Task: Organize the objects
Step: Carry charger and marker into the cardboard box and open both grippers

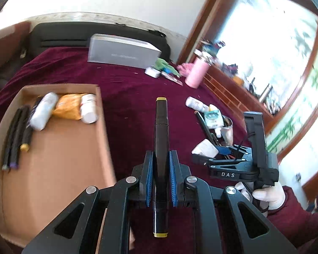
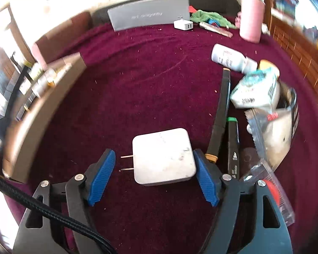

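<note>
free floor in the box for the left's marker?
Yes: the box floor is bare from the middle to its near wall. Crowded only along the far wall with bottles and the left wall with markers. The left gripper grips the marker.

Black linkage arms, blue ribbed pads point(image 2: 101, 175), silver screws

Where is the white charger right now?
In the right wrist view, the charger lies flat on the maroon cloth between the open right gripper's fingers, prongs pointing left, just left of two black markers.
</note>
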Tool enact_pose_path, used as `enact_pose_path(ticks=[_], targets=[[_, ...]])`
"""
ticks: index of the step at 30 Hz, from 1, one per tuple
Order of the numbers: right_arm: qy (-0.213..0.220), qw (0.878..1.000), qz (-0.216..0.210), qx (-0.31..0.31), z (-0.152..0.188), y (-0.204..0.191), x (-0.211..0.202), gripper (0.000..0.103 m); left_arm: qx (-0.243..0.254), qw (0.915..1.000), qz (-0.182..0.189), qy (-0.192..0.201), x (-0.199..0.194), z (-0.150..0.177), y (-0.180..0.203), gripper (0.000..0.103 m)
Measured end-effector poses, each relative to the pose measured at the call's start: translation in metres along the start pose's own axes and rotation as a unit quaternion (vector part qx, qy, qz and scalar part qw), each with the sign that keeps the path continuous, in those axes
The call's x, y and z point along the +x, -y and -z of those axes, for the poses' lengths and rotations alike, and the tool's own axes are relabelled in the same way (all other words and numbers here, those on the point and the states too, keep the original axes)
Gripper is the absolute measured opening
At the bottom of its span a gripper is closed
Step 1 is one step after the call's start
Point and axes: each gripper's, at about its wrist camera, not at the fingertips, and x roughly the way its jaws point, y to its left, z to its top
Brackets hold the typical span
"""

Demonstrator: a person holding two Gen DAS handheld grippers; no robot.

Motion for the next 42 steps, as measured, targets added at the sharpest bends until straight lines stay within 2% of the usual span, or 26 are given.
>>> enact_pose_path(ticks=[1,6,11,17,22,28,30,33,37,42], targets=[[0.007,1.000,0.009,0.001,0.000,0.000,-0.002,0.066,-0.014,0.9999,0.001,0.007,-0.006,0.002,-0.009,0.012],[0.019,0.999,-0.007,0.033,-0.001,0.006,-0.013,0.066,-0.053,0.9979,-0.012,0.034,-0.034,0.010,-0.046,0.012],[0.030,0.997,-0.051,0.056,-0.018,-0.002,-0.031,0.066,-0.076,0.9955,-0.035,0.044,-0.052,0.014,-0.077,0.012],[0.034,0.992,-0.117,0.030,-0.051,-0.049,-0.041,0.067,-0.098,0.9932,-0.061,0.016,-0.047,0.008,-0.110,0.012],[0.005,0.982,-0.190,0.010,-0.082,-0.107,-0.022,0.067,-0.118,0.9899,-0.076,-0.017,-0.025,-0.006,-0.134,0.012],[-0.031,0.981,-0.192,-0.024,-0.107,-0.164,0.023,0.067,-0.127,0.9864,-0.089,-0.053,0.004,-0.020,-0.147,0.012],[-0.042,0.982,-0.180,-0.033,-0.113,-0.180,0.039,0.067,-0.140,0.9842,-0.088,-0.064,0.013,-0.023,-0.154,0.012],[-0.054,0.983,-0.172,-0.042,-0.118,-0.190,0.057,0.067,-0.153,0.9821,-0.083,-0.071,0.021,-0.023,-0.159,0.012],[-0.065,0.983,-0.169,-0.044,-0.121,-0.194,0.074,0.067,-0.168,0.9822,-0.055,-0.064,0.023,-0.023,-0.160,0.011],[-0.054,0.984,-0.169,-0.027,-0.122,-0.189,0.078,0.067,-0.176,0.9822,-0.052,-0.039,0.011,-0.021,-0.162,0.013]])
